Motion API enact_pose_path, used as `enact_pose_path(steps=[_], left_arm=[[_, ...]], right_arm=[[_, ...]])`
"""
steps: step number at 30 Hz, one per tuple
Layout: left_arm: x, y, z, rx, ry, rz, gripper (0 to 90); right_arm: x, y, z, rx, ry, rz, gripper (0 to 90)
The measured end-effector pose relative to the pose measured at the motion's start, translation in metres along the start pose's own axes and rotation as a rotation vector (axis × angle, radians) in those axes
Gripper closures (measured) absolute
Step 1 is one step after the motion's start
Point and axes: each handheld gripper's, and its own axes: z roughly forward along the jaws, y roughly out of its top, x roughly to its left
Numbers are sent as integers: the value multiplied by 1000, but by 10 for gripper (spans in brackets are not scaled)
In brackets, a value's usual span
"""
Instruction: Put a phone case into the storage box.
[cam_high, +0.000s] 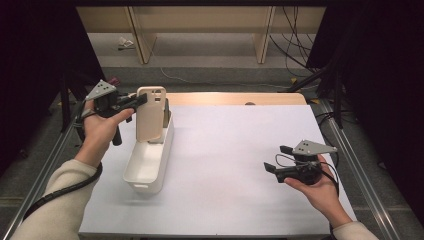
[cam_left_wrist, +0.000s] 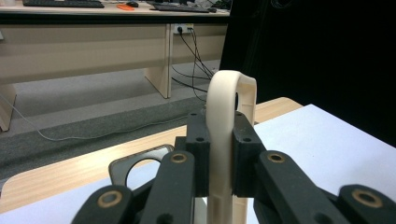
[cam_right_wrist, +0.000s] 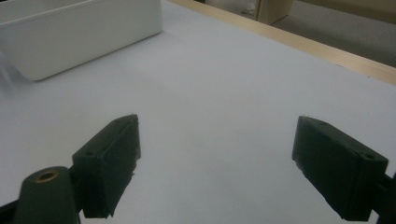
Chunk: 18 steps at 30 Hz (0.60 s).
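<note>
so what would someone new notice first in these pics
Most striking is the beige phone case, held upright over the far end of the white bin at the table's left, pinched at its edge by the left tool. In the left gripper view the pads press on both sides of the case's thin rim. The right tool sits at the right over the white table, jaws wide apart with nothing between them.

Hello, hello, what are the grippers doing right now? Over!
Left gripper shut on beige plastic phone case, upright over white plastic bin. Right gripper open, holding nothing, above white table cover. Nothing in the way.
</note>
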Motion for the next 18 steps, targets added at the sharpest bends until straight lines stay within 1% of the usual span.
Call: enact_pose_path(steps=[6,15,18], left_arm=[[4,-3,6,-3,-4,2,805],[11,-9,14,4,3,6,805],[12,-11,17,7,0,14,805]], right_arm=[[0,0,0,-1,2,0,161],[0,0,0,-1,3,0,161],[-1,0,1,-1,3,1,161]])
